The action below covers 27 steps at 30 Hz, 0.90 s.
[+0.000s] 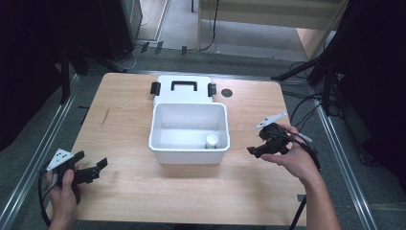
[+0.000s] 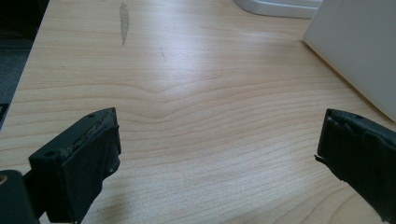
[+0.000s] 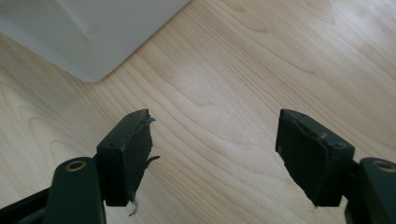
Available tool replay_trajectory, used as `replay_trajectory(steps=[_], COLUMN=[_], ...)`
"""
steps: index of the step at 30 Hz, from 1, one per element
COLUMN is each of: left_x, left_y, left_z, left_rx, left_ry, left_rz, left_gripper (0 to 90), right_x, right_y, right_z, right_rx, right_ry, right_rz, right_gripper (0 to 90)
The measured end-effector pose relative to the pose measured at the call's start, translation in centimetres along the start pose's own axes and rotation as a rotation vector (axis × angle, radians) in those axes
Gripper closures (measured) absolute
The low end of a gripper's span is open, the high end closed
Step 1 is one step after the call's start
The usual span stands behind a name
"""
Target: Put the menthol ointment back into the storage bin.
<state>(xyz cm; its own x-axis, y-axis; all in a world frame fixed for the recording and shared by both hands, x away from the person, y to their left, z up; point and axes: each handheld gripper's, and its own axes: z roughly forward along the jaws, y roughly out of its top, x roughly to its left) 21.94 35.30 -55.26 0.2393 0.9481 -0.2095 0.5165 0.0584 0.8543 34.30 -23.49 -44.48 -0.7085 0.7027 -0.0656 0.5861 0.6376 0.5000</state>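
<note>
Left gripper (image 1: 93,168): black two-jaw tool with a grey three-cornered plate on top, held in the left hand (image 1: 64,189) at the near left corner of the table. Jaws wide apart, released, nothing between them. Bare wood under them in the left gripper view (image 2: 217,154).

Right gripper (image 1: 254,150): black two-jaw tool held in the right hand (image 1: 294,160), just right of the box, pointing toward it. Jaws apart, released, gripping nothing. Bare wood between them in the right gripper view (image 3: 215,154).

Small white jar with a round lid (image 1: 212,141): standing upright inside the box, in the near right corner, close to the wall. Well apart from the left gripper, nearer to the right one. Not touched by either gripper.

White plastic box, open on top (image 1: 163,143): in the middle of the table. One white side seen at the top right in the left gripper view (image 2: 359,51), one corner seen at the top left in the right gripper view (image 3: 88,32).

White flat lid with a black handle and two black clips (image 1: 184,88): lying flat behind the box, touching its far edge.

Light wooden table (image 1: 143,191): pale wood with a thin dark scratch on the left part. Small round dark hole (image 1: 226,93) near the far edge, just right of the lid.
</note>
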Motion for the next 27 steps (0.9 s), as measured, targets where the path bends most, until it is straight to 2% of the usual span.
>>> replay_trajectory(steps=[5, 9, 11, 14, 18, 24, 27], left_x=[0.0, 0.0, 0.0, 0.0, -0.1, -0.1, -0.1], left_y=[0.0, 0.0, 0.0, 0.0, 0.0, 0.0, 0.0], left_z=[0.0, 0.0, 0.0, 0.0, 0.0, 0.0, 0.0], left_rx=[0.001, 0.002, 0.003, 0.003, 0.003, 0.001, 0.001], left_ry=[0.002, 0.001, 0.001, 0.000, 0.001, 0.003, 0.002], left_rz=[0.004, 0.004, 0.005, 0.006, 0.005, 0.006, 0.006], left_gripper=[0.0, 0.0, 0.0, 0.0, 0.0, 0.0, 0.0], right_x=[0.2, 0.1, 0.1, 0.1, -0.1, -0.8, -1.2], right_y=[-2.2, -4.0, -5.0, -6.3, -8.3, -11.3, -12.8], right_z=[0.0, -0.1, 0.0, 0.2, 0.1, 0.0, 0.2], right_rx=[-0.118, -0.182, -0.202, -0.217, -0.260, -0.345, -0.366], right_ry=[-0.031, -0.065, -0.065, -0.077, -0.054, -0.023, -0.045], right_rz=[0.040, 0.104, 0.145, 0.176, 0.214, 0.300, 0.326], right_gripper=[23.7, 21.6, 18.0, 13.5, 7.4, 1.1, 0.3])
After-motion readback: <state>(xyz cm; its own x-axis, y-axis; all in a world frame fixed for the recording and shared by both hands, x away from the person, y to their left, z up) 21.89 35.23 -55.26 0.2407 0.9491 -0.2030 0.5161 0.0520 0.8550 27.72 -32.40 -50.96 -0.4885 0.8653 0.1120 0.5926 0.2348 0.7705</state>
